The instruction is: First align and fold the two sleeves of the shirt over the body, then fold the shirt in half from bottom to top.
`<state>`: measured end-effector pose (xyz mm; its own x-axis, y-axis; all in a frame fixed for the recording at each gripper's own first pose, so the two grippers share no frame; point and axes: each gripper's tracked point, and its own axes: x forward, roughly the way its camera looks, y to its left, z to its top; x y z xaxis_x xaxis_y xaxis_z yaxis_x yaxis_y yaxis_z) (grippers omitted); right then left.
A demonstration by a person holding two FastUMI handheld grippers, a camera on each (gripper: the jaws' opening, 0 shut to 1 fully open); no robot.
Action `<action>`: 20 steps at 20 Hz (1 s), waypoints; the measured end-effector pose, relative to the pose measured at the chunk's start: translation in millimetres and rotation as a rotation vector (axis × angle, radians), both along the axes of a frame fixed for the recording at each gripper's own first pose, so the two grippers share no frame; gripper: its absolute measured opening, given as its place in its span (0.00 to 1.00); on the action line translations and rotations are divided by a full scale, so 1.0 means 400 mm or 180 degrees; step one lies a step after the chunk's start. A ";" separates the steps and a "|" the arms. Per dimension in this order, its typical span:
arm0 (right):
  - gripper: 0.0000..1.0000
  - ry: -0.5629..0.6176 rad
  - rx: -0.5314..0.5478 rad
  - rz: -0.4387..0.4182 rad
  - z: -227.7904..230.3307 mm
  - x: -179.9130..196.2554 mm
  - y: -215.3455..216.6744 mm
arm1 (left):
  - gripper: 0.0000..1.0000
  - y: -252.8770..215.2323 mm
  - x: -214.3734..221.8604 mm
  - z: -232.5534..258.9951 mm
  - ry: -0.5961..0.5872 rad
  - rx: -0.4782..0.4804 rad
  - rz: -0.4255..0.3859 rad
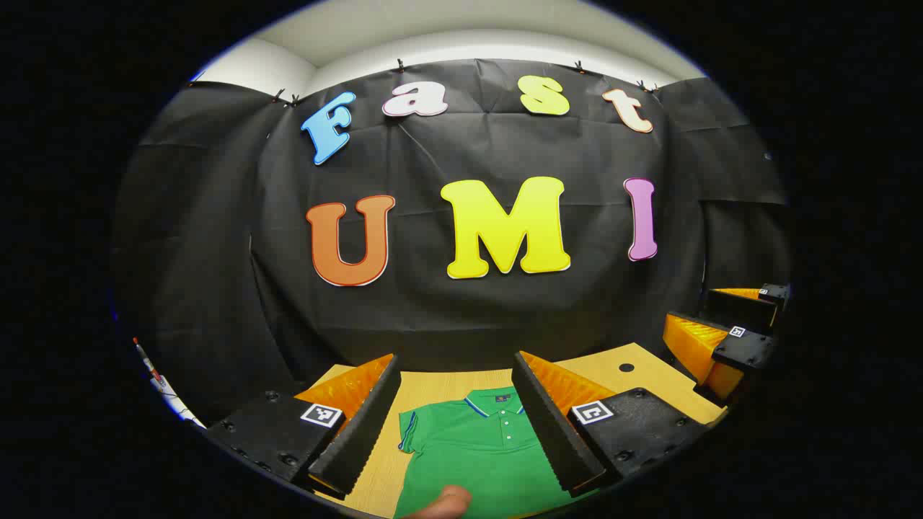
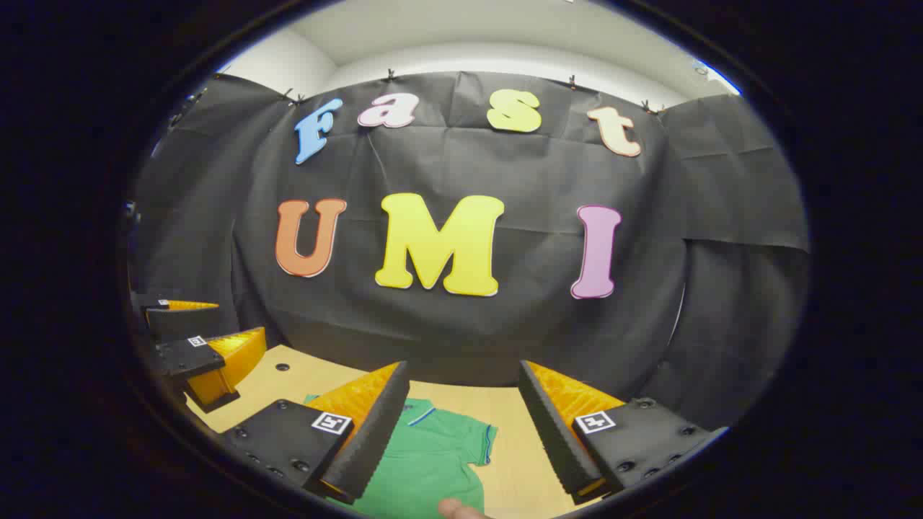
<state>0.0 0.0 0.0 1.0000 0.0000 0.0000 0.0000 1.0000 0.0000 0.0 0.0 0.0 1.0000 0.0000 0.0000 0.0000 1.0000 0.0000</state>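
A light wooden table (image 1: 433, 393) with a small dark hole (image 1: 626, 367), black cloth wall (image 1: 461, 317) behind, perhaps pens (image 1: 155, 375) at left

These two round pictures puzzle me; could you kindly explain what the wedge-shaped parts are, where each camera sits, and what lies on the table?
A person holds a pair of tongs in each hand, and a fisheye camera rides on each, looking forward along its two fingers. Those wedges at the bottom are the fingers. In the left gripper view you see the left tongs, standing open, with the right tongs farther off at the right edge. The right gripper view looks along the right tongs, also open. On the wooden table lies a green polo shirt, spread flat with its collar toward the wall. Nothing is held yet; both tongs hover above the shirt.
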 end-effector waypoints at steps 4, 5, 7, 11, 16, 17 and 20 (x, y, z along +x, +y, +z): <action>0.96 0.0005 0.0009 0.0002 -0.005 0.002 -0.011 | 1.00 -0.008 0.004 -0.007 0.0021 -0.0016 -0.0014; 0.96 0.0002 -0.0002 0.0006 -0.006 0.002 -0.009 | 1.00 -0.010 0.006 -0.007 0.0025 -0.0022 -0.0019; 0.96 0.0015 -0.0006 0.0019 -0.013 0.003 -0.008 | 1.00 -0.016 0.004 -0.010 0.0029 -0.0025 -0.0035; 0.96 0.0055 -0.0023 0.0004 -0.023 0.004 -0.014 | 1.00 -0.021 0.006 -0.011 0.0029 -0.0023 -0.0050; 0.96 0.0107 0.0034 -0.0056 -0.041 0.013 -0.037 | 1.00 -0.031 0.012 -0.022 0.0058 -0.0010 -0.0071; 0.96 0.0120 0.0038 -0.0062 -0.047 0.015 -0.039 | 1.00 -0.031 0.013 -0.024 0.0055 -0.0005 -0.0071; 0.96 0.0170 0.0039 -0.0077 -0.067 0.022 -0.043 | 1.00 -0.039 0.015 -0.035 0.0083 -0.0014 -0.0087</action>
<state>8.7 -17.2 -26.7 0.9983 -0.0238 -0.0534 0.0244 0.9996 0.0115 6.2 -15.7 -13.9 0.9993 -0.0274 -0.0261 0.0273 0.9996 -0.0047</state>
